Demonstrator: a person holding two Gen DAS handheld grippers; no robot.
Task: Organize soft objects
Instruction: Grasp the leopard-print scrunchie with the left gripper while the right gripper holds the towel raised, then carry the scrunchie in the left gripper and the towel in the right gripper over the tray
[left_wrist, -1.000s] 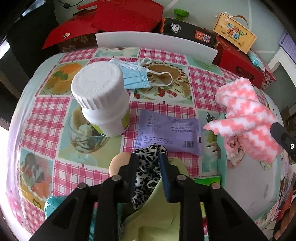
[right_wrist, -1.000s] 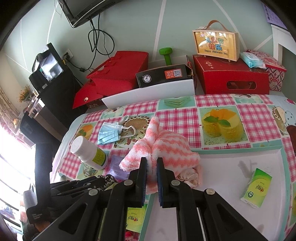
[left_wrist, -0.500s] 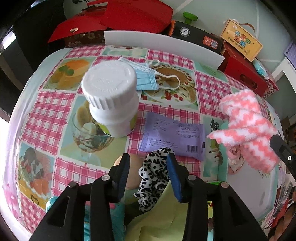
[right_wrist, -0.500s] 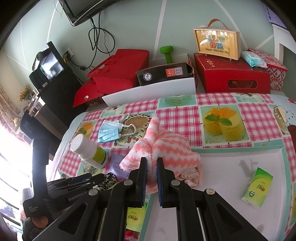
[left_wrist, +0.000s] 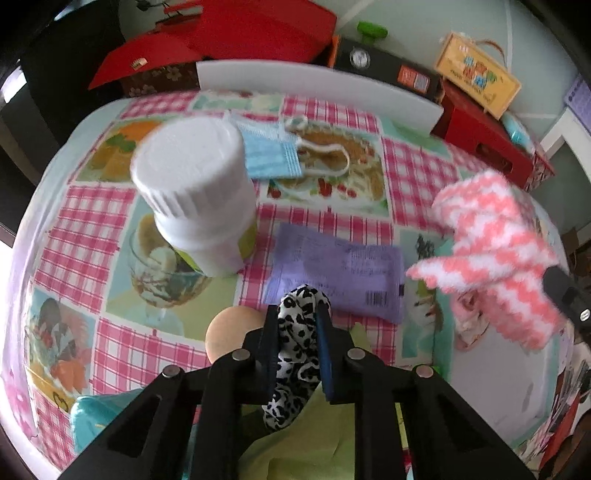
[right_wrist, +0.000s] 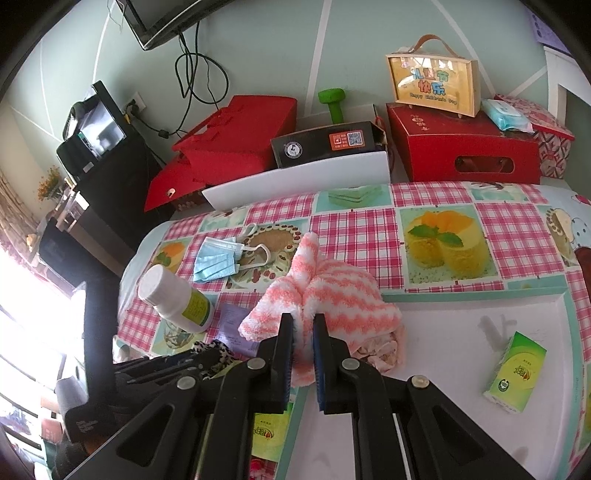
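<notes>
My left gripper is shut on a black-and-white leopard-print scrunchie, held above a lime-green cloth. My right gripper is shut on a pink-and-white striped fluffy towel, held over the left edge of a white tray. The towel also shows at the right of the left wrist view. A pale pink floral cloth lies in the tray under the towel. A blue face mask lies on the checked tablecloth.
A white pill bottle stands left of a purple packet. A peach ball sits by my left fingers. A green tissue pack lies in the tray. Red boxes and a white board line the table's far edge.
My left gripper opened half a second ago and has closed again on the scrunchie, lifting it slightly. The right gripper holds the towel almost still.
</notes>
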